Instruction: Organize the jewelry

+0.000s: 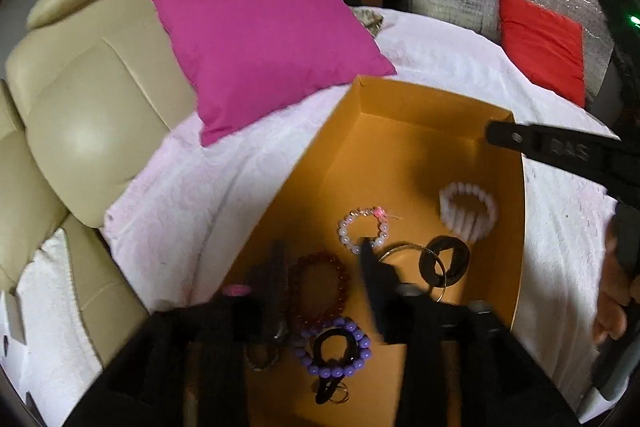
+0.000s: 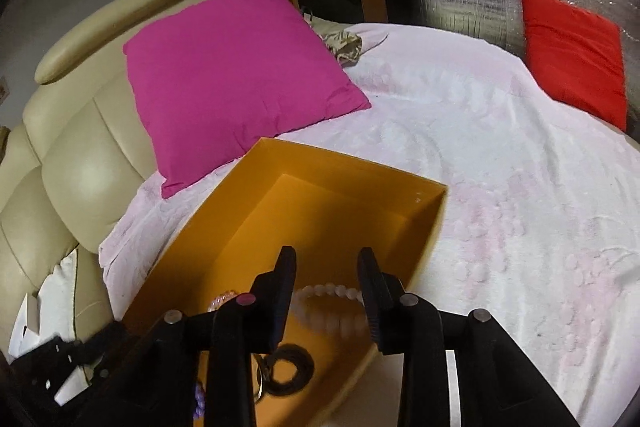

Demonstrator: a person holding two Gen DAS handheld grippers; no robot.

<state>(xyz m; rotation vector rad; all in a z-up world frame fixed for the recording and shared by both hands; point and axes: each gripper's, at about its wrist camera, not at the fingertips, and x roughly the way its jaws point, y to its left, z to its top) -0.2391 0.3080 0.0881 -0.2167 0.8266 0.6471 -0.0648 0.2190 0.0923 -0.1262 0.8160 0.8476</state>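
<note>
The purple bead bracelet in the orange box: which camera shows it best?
The left wrist view. There the purple bead bracelet lies whole on the floor of the orange box, ringing a black hair tie. The right wrist view catches only a purple sliver at the bottom edge, behind the right tool.

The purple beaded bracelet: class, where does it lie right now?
In the left wrist view, the purple beaded bracelet lies at the near end of the orange cardboard box, ringing a black hair tie, just below the dark red beaded bracelet.

- Right gripper [image 2: 327, 283]: matte black, two flat ribbed fingers [image 2: 285, 291], silver round pivot pins.
- Left gripper [image 1: 324, 279]: black, blurred; pink tab at 9 o'clock.
</note>
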